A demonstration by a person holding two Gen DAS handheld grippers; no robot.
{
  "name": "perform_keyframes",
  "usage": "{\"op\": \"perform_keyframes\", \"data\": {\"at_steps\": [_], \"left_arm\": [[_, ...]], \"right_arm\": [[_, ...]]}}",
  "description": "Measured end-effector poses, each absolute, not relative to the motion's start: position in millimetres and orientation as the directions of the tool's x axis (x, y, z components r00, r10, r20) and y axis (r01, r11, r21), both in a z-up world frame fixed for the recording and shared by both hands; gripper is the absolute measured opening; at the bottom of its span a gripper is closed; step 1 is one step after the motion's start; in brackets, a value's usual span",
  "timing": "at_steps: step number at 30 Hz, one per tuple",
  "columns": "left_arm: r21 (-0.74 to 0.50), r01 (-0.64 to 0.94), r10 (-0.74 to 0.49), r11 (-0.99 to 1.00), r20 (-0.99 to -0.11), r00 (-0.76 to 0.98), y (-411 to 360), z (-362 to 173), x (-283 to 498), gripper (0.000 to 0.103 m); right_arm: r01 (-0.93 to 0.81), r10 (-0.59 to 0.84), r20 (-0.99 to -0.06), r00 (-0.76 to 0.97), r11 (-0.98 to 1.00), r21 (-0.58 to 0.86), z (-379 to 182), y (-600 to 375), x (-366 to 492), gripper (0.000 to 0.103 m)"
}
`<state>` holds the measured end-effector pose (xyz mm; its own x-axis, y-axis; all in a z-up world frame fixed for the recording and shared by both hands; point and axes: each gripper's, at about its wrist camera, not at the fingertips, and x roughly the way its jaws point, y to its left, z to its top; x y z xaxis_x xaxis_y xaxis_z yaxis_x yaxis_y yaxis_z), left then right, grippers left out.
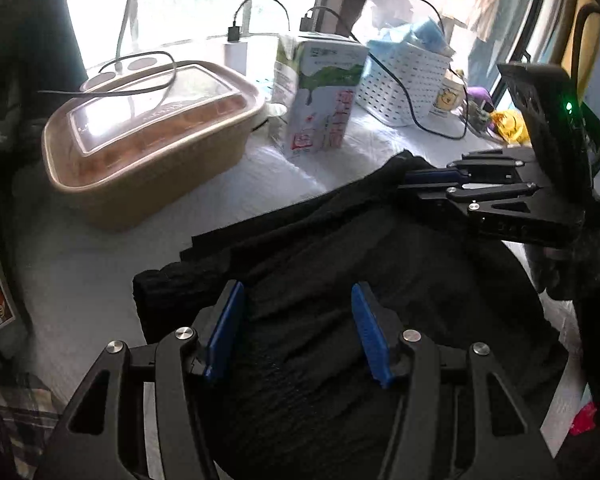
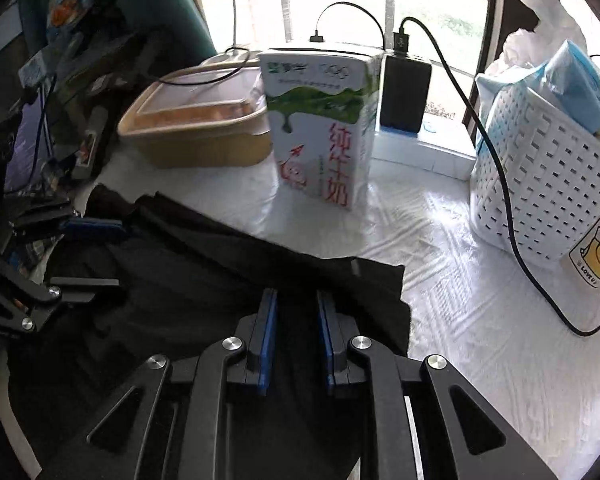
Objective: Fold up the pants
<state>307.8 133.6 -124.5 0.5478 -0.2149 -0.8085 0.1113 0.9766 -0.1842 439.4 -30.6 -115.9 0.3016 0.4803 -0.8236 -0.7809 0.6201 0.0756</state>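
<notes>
The near part of the black pants (image 1: 380, 264) runs under the left tongs (image 1: 296, 336) and off the bottom edge, so its lower end cannot be seen. In the right view the right tongs (image 2: 296, 340) cover the cloth between and behind their fingers, and whether the pads actually pinch fabric cannot be told. Left of them, the other tongs are cut by the picture's edge. Beyond the fingers, the milk carton (image 2: 324, 128) hides the base of the black charger (image 2: 406, 92) and part of the tan lidded box (image 2: 196, 128). The mug (image 2: 594, 258) at far right is cropped by the frame.
</notes>
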Motion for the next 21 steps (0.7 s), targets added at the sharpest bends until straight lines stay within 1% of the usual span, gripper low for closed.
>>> {"op": "perform_keyframes", "data": {"at_steps": [2,4,5,7,8,11,13,14,16,21], "left_arm": [[-0.178,0.091,-0.198,0.980,-0.806,0.558,136.0,-121.9,309.2,0.056],[-0.196,0.079,-0.206,0.978,-0.803,0.559,140.7,-124.4,311.4,0.056],[-0.200,0.074,-0.207,0.977,-0.804,0.557,141.6,-126.6,312.4,0.056],[-0.199,0.071,-0.205,0.977,-0.807,0.554,142.4,-129.9,313.8,0.056],[-0.196,0.068,-0.201,0.978,-0.808,0.554,142.0,-128.4,312.3,0.056],[-0.172,0.049,-0.168,0.984,-0.801,0.575,138.6,-114.6,302.4,0.056],[-0.192,0.054,-0.185,0.980,-0.774,0.605,140.5,-102.4,291.7,0.056],[-0.204,0.053,-0.192,0.978,-0.758,0.623,141.3,-95.6,284.8,0.056],[-0.212,0.057,-0.199,0.976,-0.746,0.635,141.7,-90.3,276.1,0.056],[-0.183,0.053,-0.179,0.982,-0.792,0.583,135.9,-113.9,269.7,0.056]], "right_arm": [[-0.774,0.486,-0.820,0.303,0.628,0.087,-116.4,-32.3,445.6,0.016],[-0.761,0.491,-0.816,0.306,0.641,0.100,-117.5,-33.6,449.2,0.014],[-0.753,0.488,-0.815,0.313,0.650,0.101,-117.9,-34.6,450.3,0.010],[-0.741,0.487,-0.814,0.316,0.663,0.109,-119.3,-41.3,452.2,0.007],[-0.730,0.482,-0.816,0.319,0.674,0.113,-117.4,-42.5,452.8,0.007],[-0.715,0.455,-0.809,0.372,0.696,0.063,-101.8,-47.6,440.1,0.007],[-0.725,0.459,-0.804,0.377,0.687,0.052,-92.6,-49.0,427.6,0.009],[-0.736,0.464,-0.804,0.372,0.675,0.050,-89.4,-47.9,421.6,0.012],[-0.759,0.460,-0.810,0.364,0.651,0.028,-85.4,-44.0,405.8,0.012],[-0.777,0.435,-0.832,0.345,0.629,0.007,-97.3,-38.4,381.4,0.012]]}}
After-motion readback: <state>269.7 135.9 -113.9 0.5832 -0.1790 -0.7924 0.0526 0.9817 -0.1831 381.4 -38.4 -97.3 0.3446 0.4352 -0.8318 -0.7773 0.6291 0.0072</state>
